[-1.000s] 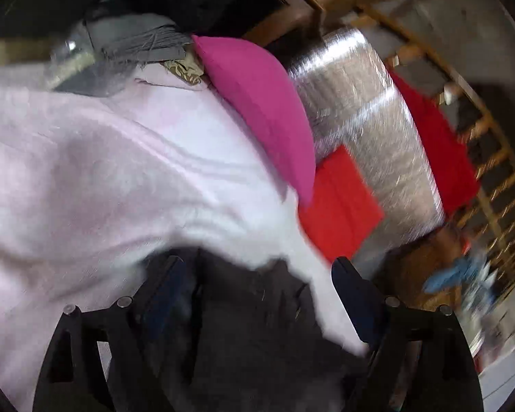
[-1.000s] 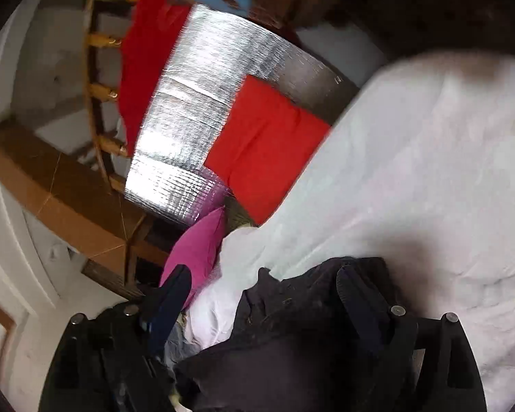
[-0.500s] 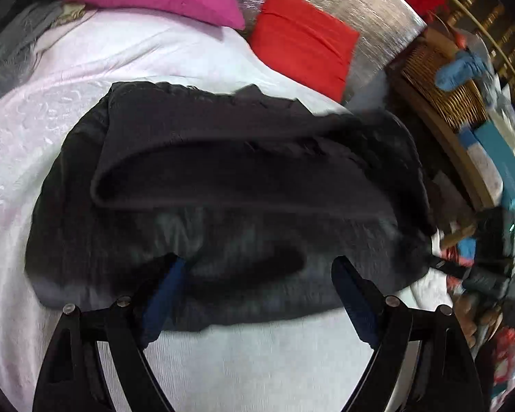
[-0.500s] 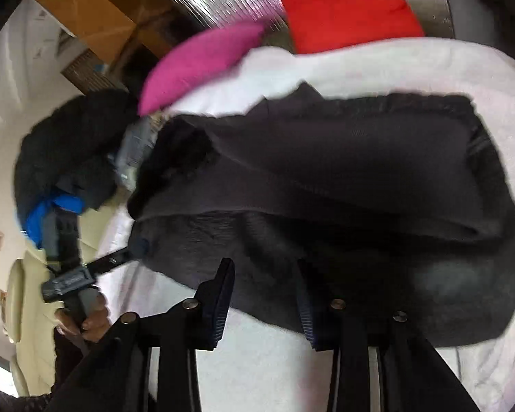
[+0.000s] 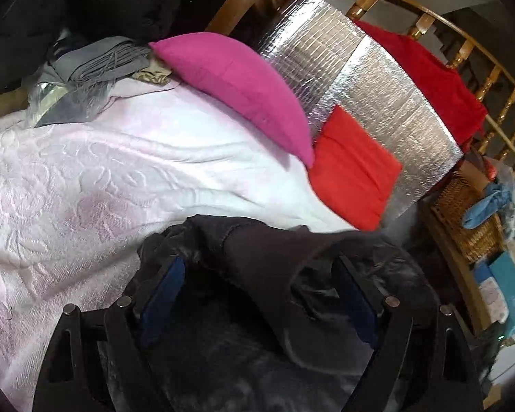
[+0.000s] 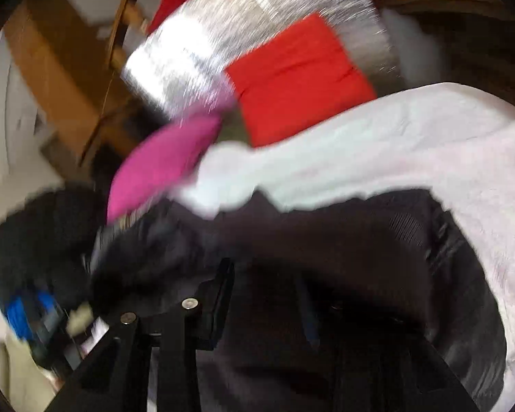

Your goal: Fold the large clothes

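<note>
A large dark grey garment [image 5: 267, 267] lies bunched on a pale pink bedspread [image 5: 86, 178]. My left gripper [image 5: 257, 274] is low over it with its fingers wide apart, and the cloth bulges between them. In the blurred right wrist view the same garment [image 6: 343, 247] fills the lower frame. My right gripper [image 6: 267, 295] sits down on it with the fingers fairly close together and dark cloth between them; a grip is not clear.
A magenta pillow [image 5: 237, 86] and a red cushion [image 5: 353, 168] lean on a silver foil panel [image 5: 377, 79] before a wooden railing [image 5: 463, 44]. A wicker basket [image 5: 470, 216] and boxes stand at the right. Grey clothes [image 5: 96, 61] pile at the bed's far left.
Both grippers dropped from above the spread-out garment to low on it. The garment now looks bunched close under the fingers. The right gripper's fingers stay narrowed.
</note>
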`<state>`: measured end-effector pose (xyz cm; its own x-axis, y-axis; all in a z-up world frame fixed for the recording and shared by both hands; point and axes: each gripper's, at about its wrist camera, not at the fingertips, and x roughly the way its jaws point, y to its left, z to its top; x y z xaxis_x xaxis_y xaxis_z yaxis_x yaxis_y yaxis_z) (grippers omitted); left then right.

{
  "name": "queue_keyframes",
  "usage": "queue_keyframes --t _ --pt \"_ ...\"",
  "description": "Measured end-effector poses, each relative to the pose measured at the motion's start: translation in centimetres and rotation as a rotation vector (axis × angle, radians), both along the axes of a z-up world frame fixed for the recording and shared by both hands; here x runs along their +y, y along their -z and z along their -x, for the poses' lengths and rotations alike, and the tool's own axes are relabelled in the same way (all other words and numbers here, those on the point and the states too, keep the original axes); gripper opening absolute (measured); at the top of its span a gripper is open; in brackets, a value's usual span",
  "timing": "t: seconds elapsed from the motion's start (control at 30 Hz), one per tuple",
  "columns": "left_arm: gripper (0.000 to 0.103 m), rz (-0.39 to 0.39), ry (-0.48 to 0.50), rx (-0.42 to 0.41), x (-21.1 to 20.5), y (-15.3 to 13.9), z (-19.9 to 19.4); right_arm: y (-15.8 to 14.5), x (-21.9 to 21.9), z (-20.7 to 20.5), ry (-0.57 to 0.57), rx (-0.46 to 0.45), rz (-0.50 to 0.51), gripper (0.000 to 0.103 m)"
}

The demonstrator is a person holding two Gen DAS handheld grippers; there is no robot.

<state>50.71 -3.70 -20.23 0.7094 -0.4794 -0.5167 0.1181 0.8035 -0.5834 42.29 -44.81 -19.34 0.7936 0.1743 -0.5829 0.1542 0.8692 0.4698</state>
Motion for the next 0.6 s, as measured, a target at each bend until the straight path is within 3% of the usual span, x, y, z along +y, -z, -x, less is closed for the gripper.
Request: queue_keyframes --t 0.2,0.3,0.37,0.5,0.6 --pt "0.088 -0.061 0.047 -0.007 -0.4 -0.4 0.6 0.0 6.3 1.4 -0.309 0.106 0.042 0.04" --pt "0.088 -0.063 0.029 -0.046 0.5 -1.1 1.1 2.3 8.8 0.2 -0.376 0.242 0.069 0.04" --pt "0.088 -0.05 0.012 -0.045 1.1 -1.1 1.0 3.7 8.5 -0.1 -0.322 0.28 0.109 0.04" --pt "0.088 -0.078 0.025 -0.002 0.8 -0.2 0.5 2.4 4.5 -3.1 -0.041 0.203 0.145 0.04" --pt "0.088 -0.22 0.026 0.044 -0.5 0.4 0.2 0.6 0.9 -3.6 0.125 0.11 0.036 0.04"
